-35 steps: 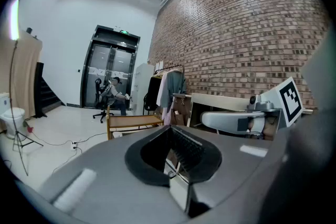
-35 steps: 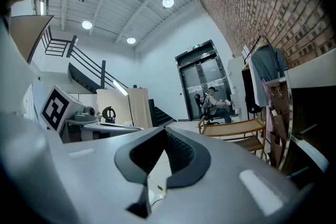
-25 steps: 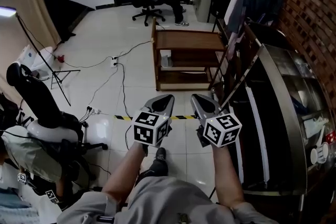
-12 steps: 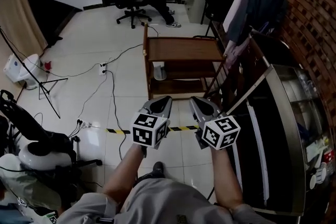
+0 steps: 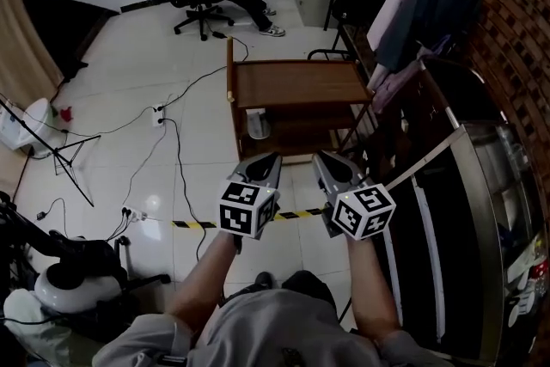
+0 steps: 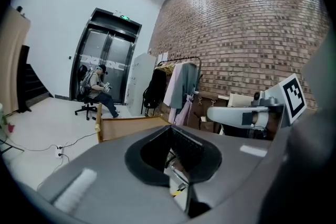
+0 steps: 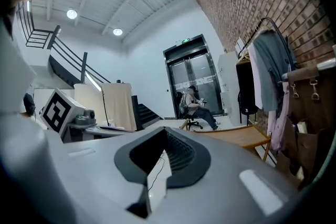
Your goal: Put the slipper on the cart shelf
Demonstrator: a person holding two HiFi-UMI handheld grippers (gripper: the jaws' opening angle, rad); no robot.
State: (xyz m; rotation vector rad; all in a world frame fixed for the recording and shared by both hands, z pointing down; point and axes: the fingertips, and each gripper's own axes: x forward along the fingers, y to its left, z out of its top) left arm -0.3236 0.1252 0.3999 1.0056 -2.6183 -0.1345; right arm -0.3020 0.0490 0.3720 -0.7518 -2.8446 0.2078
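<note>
A pale object (image 5: 255, 125) lay on the lower shelf of the wooden cart (image 5: 292, 82), too small to tell whether it was the slipper. Nearer the person, beyond a striped tape line (image 5: 193, 223) on the floor, the left gripper (image 5: 268, 161) and right gripper (image 5: 325, 161) hung side by side, well short of the cart. Each had its jaws closed together with nothing between them. Clothes (image 5: 412, 0) hung on a rack at the right.

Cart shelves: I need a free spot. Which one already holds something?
The shelf under the top board, holding a pale object at its left; the top board looks bare.
</note>
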